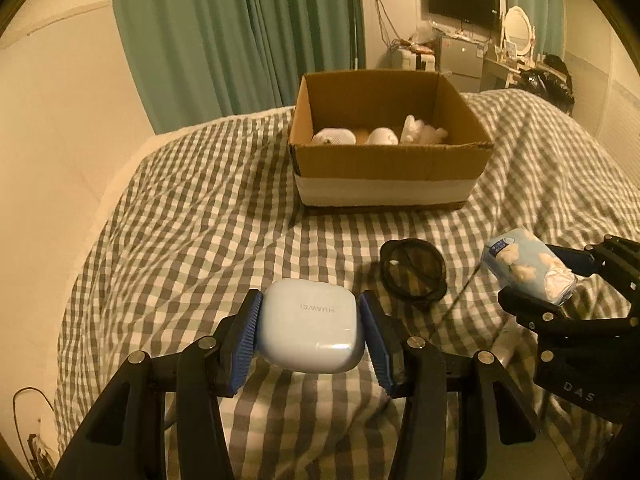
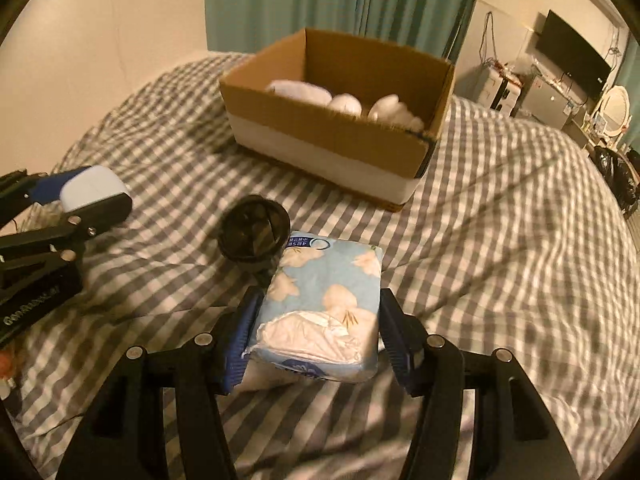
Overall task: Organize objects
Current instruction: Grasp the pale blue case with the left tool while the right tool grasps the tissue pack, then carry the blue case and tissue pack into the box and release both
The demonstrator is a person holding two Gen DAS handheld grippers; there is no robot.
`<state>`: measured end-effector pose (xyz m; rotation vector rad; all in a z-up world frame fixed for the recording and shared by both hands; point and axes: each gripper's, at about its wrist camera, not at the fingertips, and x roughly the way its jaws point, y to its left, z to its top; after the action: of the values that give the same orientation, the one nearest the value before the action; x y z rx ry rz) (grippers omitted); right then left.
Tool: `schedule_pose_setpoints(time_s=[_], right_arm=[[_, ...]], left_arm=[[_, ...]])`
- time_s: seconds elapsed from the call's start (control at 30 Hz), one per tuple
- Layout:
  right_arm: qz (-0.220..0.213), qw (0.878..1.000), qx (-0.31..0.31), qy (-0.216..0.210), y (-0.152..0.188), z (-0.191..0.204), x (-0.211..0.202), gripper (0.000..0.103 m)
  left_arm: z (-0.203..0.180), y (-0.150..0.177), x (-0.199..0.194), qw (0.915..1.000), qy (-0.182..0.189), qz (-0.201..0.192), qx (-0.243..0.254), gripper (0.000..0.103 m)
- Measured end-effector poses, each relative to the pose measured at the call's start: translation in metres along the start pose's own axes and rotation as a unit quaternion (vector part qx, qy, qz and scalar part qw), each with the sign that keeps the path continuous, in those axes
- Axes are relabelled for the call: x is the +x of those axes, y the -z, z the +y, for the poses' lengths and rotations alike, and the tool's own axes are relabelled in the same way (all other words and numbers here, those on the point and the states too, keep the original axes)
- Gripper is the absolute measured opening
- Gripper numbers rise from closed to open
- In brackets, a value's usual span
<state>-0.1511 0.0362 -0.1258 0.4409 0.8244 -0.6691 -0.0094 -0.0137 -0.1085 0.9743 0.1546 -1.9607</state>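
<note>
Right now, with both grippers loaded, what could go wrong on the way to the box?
The tissue pack is soft and already open, so it may squash or slide out of the right gripper. The smooth, rounded earbud case could slip from the left gripper. The black ring lies between both grippers and the cardboard box.

A grey-and-white checked bedspread (image 1: 200,208) covered the bed. Teal pleated curtains (image 1: 240,32) hung behind; a black wall-mounted television (image 1: 464,0) faced an oval white mirror (image 1: 516,26).
</note>
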Motion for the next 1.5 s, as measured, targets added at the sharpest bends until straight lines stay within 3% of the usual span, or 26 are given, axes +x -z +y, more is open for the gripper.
schedule_pose_setpoints(time_s=[0.43, 0.8, 1.2, 1.5], right_arm=[[-0.085, 0.996, -0.014, 0.015, -0.026, 0.004, -0.077, 0.057], [-0.125, 0.992, -0.006, 0.02, -0.079, -0.021, -0.09, 0.057], [-0.129, 0.991, 0.002, 0.021, -0.158, -0.055, -0.036, 0.057], [-0.088, 0.996, 0.008, 0.006, -0.185, -0.073, 0.05, 0.057]], left_arm=[[-0.006, -0.03, -0.048, 0.9988, 0.01, -0.047, 0.002, 0.05], [-0.006, -0.098, -0.048, 0.9966, 0.026, -0.076, 0.017, 0.05], [-0.004, -0.182, 0.027, 0.9975, 0.034, -0.06, 0.012, 0.05], [-0.005, -0.2, 0.118, 0.9991, 0.037, -0.012, 0.015, 0.05]])
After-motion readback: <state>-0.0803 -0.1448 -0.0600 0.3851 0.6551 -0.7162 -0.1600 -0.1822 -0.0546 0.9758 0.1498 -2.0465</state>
